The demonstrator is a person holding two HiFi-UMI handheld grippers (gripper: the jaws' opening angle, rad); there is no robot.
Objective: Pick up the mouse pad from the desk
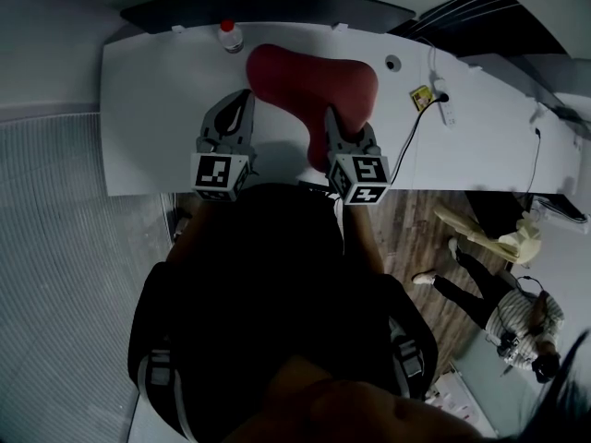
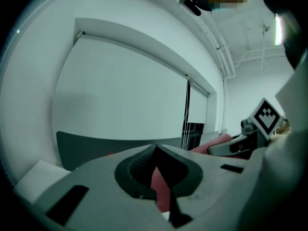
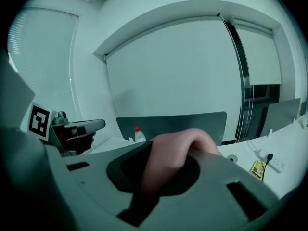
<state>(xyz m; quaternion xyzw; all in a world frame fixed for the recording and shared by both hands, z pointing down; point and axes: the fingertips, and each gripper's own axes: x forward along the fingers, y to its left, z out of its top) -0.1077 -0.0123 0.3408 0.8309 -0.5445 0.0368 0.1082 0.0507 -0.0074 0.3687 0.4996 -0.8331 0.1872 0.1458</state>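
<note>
The red mouse pad [image 1: 309, 81] hangs draped above the white desk [image 1: 148, 109], held at its near side by both grippers. My left gripper [image 1: 247, 97] is shut on the pad's left edge. In the left gripper view a strip of the red pad [image 2: 158, 179] shows between the closed jaws. My right gripper [image 1: 330, 115] is shut on the pad's right part. In the right gripper view the pad [image 3: 173, 153] bulges up out of the jaws and folds over them. Each gripper view also shows the other gripper, the right gripper [image 2: 240, 146] and the left gripper [image 3: 77, 129].
A small bottle with a red cap [image 1: 229, 35] stands at the desk's far edge, beside a dark divider panel [image 1: 268, 12]. A yellow tag [image 1: 422, 95], a power strip with a black cable [image 1: 441, 90] and a grommet [image 1: 393, 63] lie at the right. A person [image 1: 517, 321] is on the floor at the lower right.
</note>
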